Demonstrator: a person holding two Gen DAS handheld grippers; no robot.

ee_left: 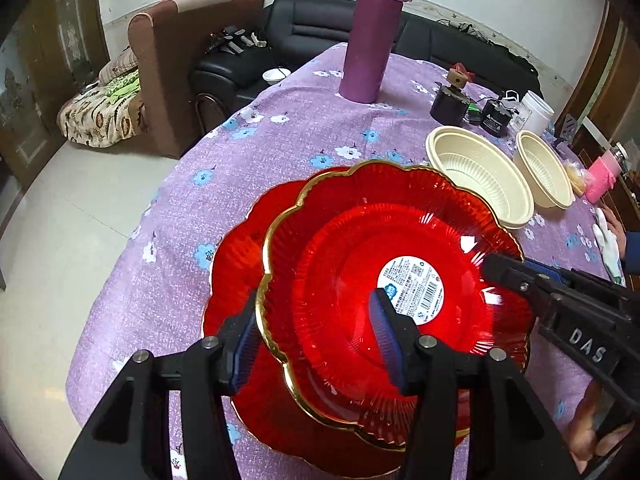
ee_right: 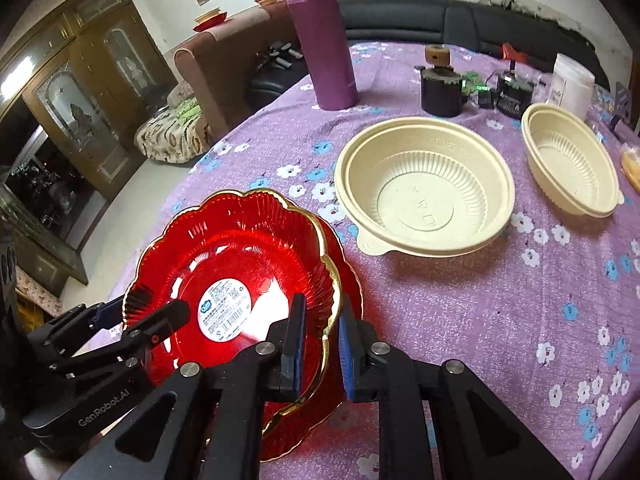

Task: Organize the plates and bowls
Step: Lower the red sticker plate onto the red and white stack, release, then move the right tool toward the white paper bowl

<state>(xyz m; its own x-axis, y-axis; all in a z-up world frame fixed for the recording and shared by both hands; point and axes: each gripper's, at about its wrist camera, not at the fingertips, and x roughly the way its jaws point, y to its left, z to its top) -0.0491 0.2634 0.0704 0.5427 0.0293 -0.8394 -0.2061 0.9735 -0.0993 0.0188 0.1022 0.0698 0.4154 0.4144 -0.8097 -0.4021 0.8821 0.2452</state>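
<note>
Two red gold-rimmed plates are stacked on the purple cloth; the upper plate (ee_left: 384,280) (ee_right: 240,264) has a white label and lies offset on the lower plate (ee_left: 236,252) (ee_right: 352,280). My left gripper (ee_left: 316,340) is open, its jaws astride the upper plate's left rim. My right gripper (ee_right: 322,344) is open, its jaws astride the plates' right rim; it also shows in the left wrist view (ee_left: 508,272). Two cream plastic bowls, a large one (ee_right: 424,188) (ee_left: 476,172) and a smaller one (ee_right: 572,160) (ee_left: 544,168), stand apart to the right.
A purple flask (ee_right: 324,36) (ee_left: 372,32) stands at the table's far side. A black jar (ee_right: 442,88), a small black box (ee_right: 514,96) and a white tub (ee_right: 572,84) sit behind the bowls. The table edge curves off to the left.
</note>
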